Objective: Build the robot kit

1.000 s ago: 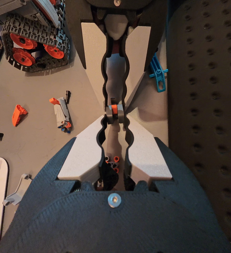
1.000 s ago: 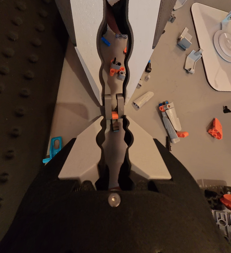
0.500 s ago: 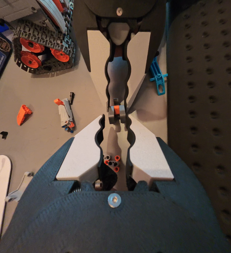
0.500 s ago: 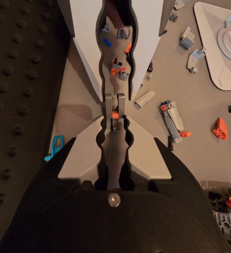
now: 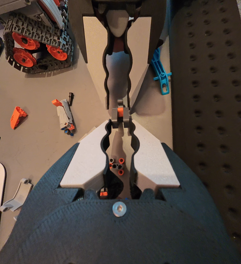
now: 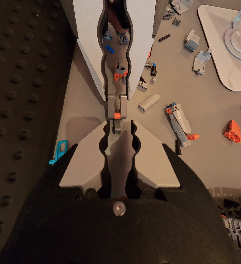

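I see my left gripper (image 5: 120, 125), slack half a second ago, now clenched on the grey-and-orange piece (image 5: 120, 114) at frame centre, while my right gripper (image 6: 118, 122) has let go, jaws released around its tail

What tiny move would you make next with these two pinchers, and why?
Probably draw the right gripper straight back. Its jaws stand apart around the small grey link, not pinching it, while the left gripper alone clamps the grey forked plastic piece with the orange pin.
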A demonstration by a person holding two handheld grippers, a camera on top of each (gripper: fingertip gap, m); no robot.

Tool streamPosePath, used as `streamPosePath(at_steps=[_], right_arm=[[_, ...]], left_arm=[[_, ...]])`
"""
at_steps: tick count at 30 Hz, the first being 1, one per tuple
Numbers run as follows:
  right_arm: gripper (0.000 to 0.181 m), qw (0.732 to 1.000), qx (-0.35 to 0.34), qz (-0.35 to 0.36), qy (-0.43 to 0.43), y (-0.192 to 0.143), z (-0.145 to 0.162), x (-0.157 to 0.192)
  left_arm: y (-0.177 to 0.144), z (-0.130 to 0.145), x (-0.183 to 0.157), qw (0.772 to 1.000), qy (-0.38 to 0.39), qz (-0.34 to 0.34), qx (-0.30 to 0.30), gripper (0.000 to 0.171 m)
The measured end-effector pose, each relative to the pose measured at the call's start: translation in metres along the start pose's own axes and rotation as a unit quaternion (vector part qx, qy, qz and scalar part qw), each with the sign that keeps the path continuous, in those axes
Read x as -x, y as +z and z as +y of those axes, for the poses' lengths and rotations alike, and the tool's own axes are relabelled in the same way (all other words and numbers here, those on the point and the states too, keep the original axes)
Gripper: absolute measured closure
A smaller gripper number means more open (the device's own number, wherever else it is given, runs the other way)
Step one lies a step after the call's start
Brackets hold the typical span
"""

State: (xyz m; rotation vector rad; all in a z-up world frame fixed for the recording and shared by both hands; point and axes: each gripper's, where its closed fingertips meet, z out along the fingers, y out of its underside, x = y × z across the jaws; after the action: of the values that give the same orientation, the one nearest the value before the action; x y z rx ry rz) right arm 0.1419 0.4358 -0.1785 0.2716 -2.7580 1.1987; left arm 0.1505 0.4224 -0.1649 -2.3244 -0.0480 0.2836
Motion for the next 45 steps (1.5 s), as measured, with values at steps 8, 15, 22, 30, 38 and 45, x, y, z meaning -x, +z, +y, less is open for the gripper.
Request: streamPosePath(at_steps=[8,15,22,30,38,45], right_arm=[[0.151,1.000,0.007,-0.009,0.007,-0.003,0.005,0.000],[0.149,1.000,0.004,-0.005,0.018,-0.010,0.009,-0.006],[0.148,1.000,-0.004,0.003,0.018,-0.013,0.006,-0.009],[0.151,0.999,-0.025,0.026,0.037,-0.020,0.006,-0.023],[0.152,0.995,-0.027,0.089,0.046,-0.036,0.012,-0.049],[0.150,0.992,-0.010,0.122,0.031,-0.030,0.017,-0.056]], left_arm=[[-0.002,0.005,0.004,1.000,-0.013,0.002,0.005,0.148],[-0.004,0.006,0.005,1.000,-0.016,0.000,0.007,0.140],[-0.019,0.008,0.018,0.999,-0.002,-0.038,0.020,0.133],[-0.091,0.036,0.048,0.991,-0.030,-0.126,0.034,0.140],[-0.110,0.071,0.060,0.981,-0.067,-0.175,0.042,0.141],[-0.117,0.085,0.070,0.974,-0.069,-0.202,0.071,0.141]])
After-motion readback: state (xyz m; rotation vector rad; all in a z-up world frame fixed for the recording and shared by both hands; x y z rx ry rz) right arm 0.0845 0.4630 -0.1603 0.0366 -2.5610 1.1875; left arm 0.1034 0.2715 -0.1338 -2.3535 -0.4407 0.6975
